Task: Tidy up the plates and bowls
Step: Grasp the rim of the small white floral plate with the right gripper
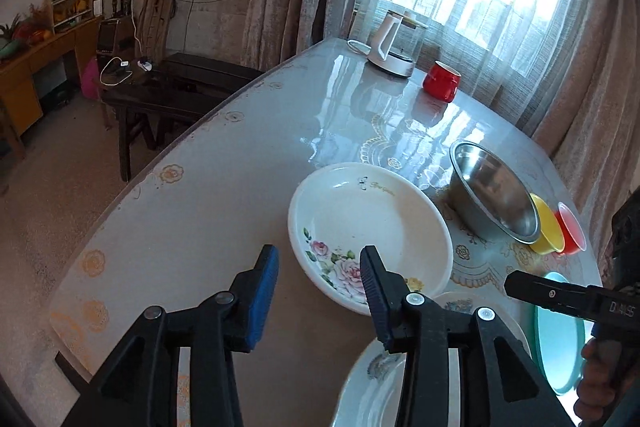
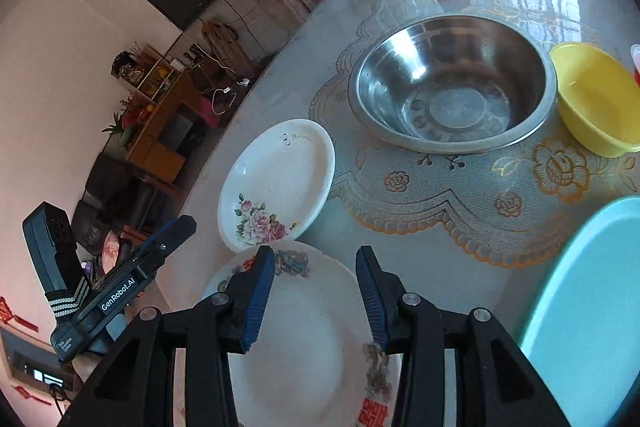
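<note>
My left gripper (image 1: 318,261) hangs open above the table with nothing between its blue pads. Its right finger hovers over the near rim of a white deep plate painted with roses (image 1: 368,223). My right gripper (image 2: 314,267) is open too, and empty. It hovers over a second white plate with red characters (image 2: 316,343), which lies just in front of the rose plate (image 2: 280,179). Behind them stands a steel bowl (image 2: 452,87), with a yellow bowl (image 2: 596,99) and a red bowl (image 1: 572,231) to its right. A teal plate (image 2: 592,307) lies at the right.
A white kettle (image 1: 394,43) and a red mug (image 1: 440,81) stand at the table's far end by the curtained window. The table's curved edge (image 1: 192,143) runs along the left, and a dark bench (image 1: 168,99) stands on the floor beyond it.
</note>
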The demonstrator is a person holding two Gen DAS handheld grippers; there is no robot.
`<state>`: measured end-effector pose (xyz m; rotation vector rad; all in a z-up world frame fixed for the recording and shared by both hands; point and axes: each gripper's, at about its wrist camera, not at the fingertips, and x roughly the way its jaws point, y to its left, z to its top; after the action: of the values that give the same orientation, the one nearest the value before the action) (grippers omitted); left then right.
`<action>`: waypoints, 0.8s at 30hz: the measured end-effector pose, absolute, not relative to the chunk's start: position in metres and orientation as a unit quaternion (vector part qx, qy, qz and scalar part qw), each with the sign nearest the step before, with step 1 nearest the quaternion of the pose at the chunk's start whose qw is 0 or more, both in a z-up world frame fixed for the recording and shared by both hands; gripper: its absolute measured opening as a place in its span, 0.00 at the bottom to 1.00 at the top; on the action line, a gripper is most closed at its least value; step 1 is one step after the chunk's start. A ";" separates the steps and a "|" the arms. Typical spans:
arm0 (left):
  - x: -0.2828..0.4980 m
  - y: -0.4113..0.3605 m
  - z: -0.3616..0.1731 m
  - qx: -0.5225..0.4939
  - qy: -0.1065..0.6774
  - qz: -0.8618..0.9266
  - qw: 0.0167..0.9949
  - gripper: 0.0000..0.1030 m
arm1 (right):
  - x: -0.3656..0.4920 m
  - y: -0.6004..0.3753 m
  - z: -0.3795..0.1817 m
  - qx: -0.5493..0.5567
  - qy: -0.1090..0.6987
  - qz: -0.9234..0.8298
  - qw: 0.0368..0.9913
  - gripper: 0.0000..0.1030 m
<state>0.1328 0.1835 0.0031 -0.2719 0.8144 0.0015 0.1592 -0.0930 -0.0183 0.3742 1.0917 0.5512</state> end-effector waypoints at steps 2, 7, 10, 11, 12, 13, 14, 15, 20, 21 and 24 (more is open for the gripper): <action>0.141 0.192 -0.003 -0.141 0.404 -0.004 0.904 0.43 | 0.172 -0.082 -0.024 0.179 0.518 0.254 0.797 0.42; 0.165 0.204 -0.016 -0.172 0.430 -0.015 0.886 0.41 | 0.197 -0.067 -0.044 0.187 0.548 0.233 0.781 0.40; 0.177 0.206 -0.025 -0.179 0.438 -0.020 0.881 0.38 | 0.202 -0.063 -0.049 0.188 0.549 0.228 0.782 0.34; 0.179 0.206 -0.027 -0.180 0.440 -0.020 0.879 0.38 | 0.203 -0.061 -0.050 0.185 0.549 0.228 0.783 0.33; 0.182 0.206 -0.030 -0.180 0.442 -0.020 0.878 0.36 | 0.204 -0.059 -0.051 0.181 0.550 0.228 0.783 0.33; 0.186 0.205 -0.033 -0.178 0.446 -0.019 0.877 0.32 | 0.206 -0.057 -0.053 0.177 0.551 0.229 0.783 0.31; 0.189 0.204 -0.036 -0.176 0.450 -0.016 0.876 0.30 | 0.207 -0.055 -0.054 0.173 0.552 0.230 0.783 0.27; 0.191 0.203 -0.039 -0.175 0.453 -0.015 0.874 0.25 | 0.210 -0.051 -0.056 0.168 0.552 0.231 0.783 0.26; 0.197 0.196 -0.042 -0.164 0.454 -0.006 0.876 0.13 | 0.216 -0.041 -0.054 0.144 0.545 0.225 0.795 0.20; 0.197 0.197 -0.041 -0.167 0.452 -0.006 0.876 0.13 | 0.217 -0.042 -0.053 0.145 0.543 0.225 0.796 0.20; 0.196 0.200 -0.032 -0.175 0.441 -0.005 0.880 0.14 | 0.222 -0.041 -0.048 0.146 0.533 0.228 0.801 0.20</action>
<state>0.1961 0.1998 -0.0324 -0.3649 0.9190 -0.0108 0.2217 -0.0407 -0.0478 0.3138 1.1432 0.4881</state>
